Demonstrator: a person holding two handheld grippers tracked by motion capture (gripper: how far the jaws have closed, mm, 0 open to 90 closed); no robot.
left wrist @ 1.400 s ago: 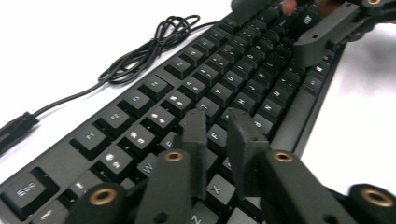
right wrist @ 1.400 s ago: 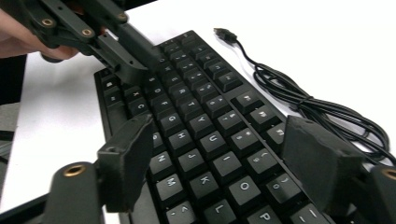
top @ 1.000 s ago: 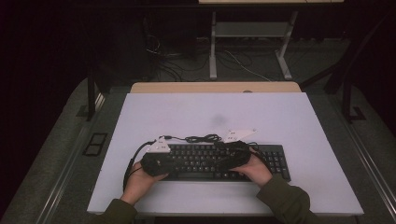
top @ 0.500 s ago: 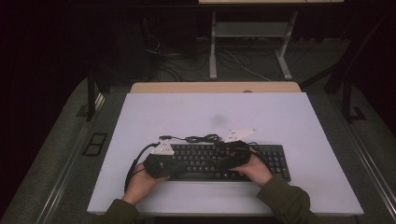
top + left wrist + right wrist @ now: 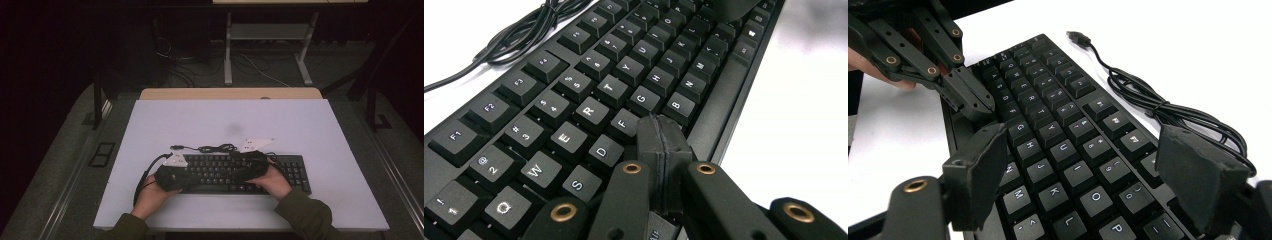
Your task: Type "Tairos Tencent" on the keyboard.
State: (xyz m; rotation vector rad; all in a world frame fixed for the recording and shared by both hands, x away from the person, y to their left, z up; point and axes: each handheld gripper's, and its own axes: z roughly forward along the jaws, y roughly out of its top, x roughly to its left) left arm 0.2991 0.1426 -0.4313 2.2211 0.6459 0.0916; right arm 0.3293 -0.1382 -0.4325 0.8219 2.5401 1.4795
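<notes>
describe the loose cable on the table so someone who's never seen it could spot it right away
Start at the white table and find the black keyboard near its front edge. Just behind the keyboard's far edge lies the thin black cable, partly bundled into loops. Unlike everything around it, it ends in a free USB plug resting unplugged on the bare tabletop.

Black keyboard [image 5: 235,172] flat on the white table, its cable [image 5: 215,148] bundled just behind.

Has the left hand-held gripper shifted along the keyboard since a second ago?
No. The left hand-held gripper sits at the same left end of the keyboard.
</notes>
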